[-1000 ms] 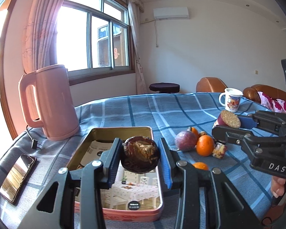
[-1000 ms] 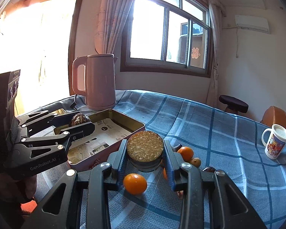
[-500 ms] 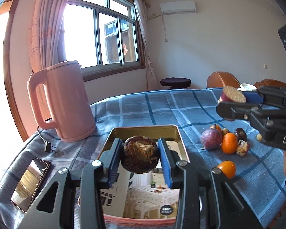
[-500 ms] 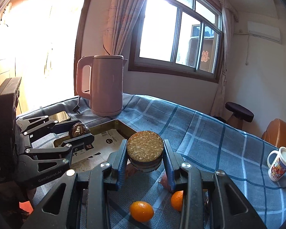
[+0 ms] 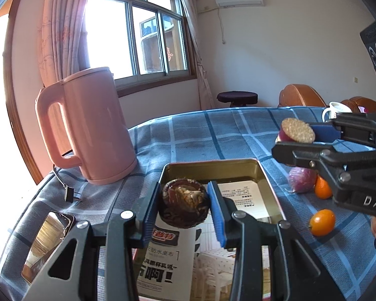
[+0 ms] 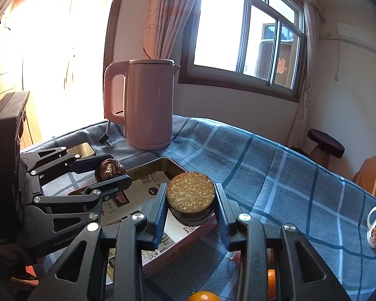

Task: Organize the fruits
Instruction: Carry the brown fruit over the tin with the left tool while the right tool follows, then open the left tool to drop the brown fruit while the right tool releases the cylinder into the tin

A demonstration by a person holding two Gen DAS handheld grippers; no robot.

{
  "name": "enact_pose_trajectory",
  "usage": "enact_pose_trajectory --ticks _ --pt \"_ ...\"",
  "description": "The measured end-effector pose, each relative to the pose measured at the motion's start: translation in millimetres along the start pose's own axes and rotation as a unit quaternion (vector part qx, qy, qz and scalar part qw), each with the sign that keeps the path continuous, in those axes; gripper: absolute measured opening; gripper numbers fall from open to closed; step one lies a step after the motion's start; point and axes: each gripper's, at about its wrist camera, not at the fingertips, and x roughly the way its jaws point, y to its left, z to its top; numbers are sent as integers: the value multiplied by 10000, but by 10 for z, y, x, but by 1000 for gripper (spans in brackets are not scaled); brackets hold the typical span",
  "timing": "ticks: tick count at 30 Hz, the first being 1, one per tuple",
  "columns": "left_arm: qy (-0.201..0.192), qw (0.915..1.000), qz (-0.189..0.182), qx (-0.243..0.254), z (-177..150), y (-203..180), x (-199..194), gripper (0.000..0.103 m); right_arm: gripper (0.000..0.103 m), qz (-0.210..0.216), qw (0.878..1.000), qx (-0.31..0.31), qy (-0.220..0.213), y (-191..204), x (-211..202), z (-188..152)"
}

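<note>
a dark, wrinkled fruit half (image 5: 184, 207) is held cut-face up above the gold tin (image 5: 213, 168). a purple fruit half (image 6: 190, 202) with a grainy tan cut face hangs over the tin's right edge. right of the tin lie a purple fruit (image 5: 302, 180) and two oranges (image 5: 322, 222).

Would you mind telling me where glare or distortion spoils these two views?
Left wrist view: the window blows out white and the glossy black phone mirrors it; right wrist view: the orange-lit wall beside the pink plastic kettle is overexposed; both views bend straight lines at the edges.
</note>
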Motion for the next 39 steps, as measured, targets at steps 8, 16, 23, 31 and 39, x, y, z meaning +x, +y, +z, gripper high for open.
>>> enact_pose_trajectory --ticks 8,16,23,31,39 --pt "190 9998 2 -15 -4 99 126 40 37 46 9997 -3 228 59 264 -31" --pt "361 9993 31 5 -3 158 242 40 37 72 9992 -13 398 108 424 -89" --pt "476 9989 -3 36 -29 177 303 40 37 93 9986 -51 514 157 519 -113" --pt "619 9981 -23 48 -62 192 371 40 37 105 9979 -101 631 187 594 -140" --pt "786 9968 -43 110 -70 197 439 40 37 107 9969 -198 757 242 654 -166"
